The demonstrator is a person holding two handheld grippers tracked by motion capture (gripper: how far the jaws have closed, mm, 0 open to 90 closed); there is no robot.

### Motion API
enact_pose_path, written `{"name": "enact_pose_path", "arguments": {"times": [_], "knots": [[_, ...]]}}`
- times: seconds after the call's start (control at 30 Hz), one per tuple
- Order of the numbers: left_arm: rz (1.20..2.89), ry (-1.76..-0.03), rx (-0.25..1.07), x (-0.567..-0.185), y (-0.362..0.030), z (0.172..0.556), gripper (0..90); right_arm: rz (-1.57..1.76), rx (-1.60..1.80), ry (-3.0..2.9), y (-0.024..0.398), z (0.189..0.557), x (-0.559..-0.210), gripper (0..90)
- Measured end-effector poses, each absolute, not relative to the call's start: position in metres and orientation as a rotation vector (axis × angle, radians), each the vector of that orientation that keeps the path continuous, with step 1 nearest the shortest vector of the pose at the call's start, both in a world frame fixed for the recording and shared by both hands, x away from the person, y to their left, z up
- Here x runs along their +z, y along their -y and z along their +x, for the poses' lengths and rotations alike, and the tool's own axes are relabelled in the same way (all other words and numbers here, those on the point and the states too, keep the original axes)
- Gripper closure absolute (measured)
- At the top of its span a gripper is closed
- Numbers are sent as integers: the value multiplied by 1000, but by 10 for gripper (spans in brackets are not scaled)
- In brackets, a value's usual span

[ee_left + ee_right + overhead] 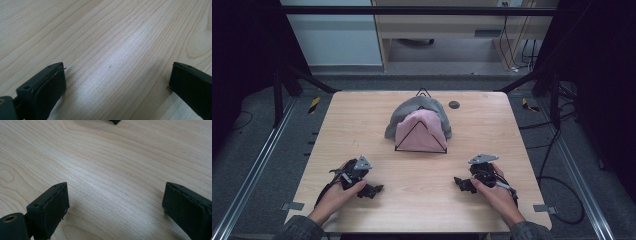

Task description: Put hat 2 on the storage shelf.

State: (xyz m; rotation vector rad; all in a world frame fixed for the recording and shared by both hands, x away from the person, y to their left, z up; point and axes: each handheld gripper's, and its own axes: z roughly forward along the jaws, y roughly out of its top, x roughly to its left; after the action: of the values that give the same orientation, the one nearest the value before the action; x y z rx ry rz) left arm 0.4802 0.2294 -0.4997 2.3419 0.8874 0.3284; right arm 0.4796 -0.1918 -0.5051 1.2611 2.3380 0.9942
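A pink cloth [419, 131] lies on a grey cloth [412, 107] at the middle of the wooden table [492, 130], toward its far side. A black wire hanger [421, 148] frames the pink cloth, and its hook pokes out beyond the grey one. My left gripper [374, 190] rests on the table near the front left, held in a hand, well short of the cloths. In the left gripper view my left gripper [117, 82] is open over bare wood. My right gripper [460, 184] rests at the front right. In its own view my right gripper [115, 202] is also open, with nothing between the jaws.
A small dark round mark [454, 104] sits near the table's far edge, right of the cloths. The tip of the other gripper [115, 122] shows at the top of the right gripper view. Cables [562, 200] lie on the floor to the right.
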Motion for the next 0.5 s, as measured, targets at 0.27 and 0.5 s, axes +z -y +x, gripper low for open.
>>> {"name": "enact_pose_path", "arguments": {"times": [0.27,0.5], "knots": [[2343,-876,326,-500,-230,479,0,1192,975,-2311,189,475,-510,44],[2355,-867,320,-499,-230,479,0,1178,997,-2302,190,473,-512,43]]}}
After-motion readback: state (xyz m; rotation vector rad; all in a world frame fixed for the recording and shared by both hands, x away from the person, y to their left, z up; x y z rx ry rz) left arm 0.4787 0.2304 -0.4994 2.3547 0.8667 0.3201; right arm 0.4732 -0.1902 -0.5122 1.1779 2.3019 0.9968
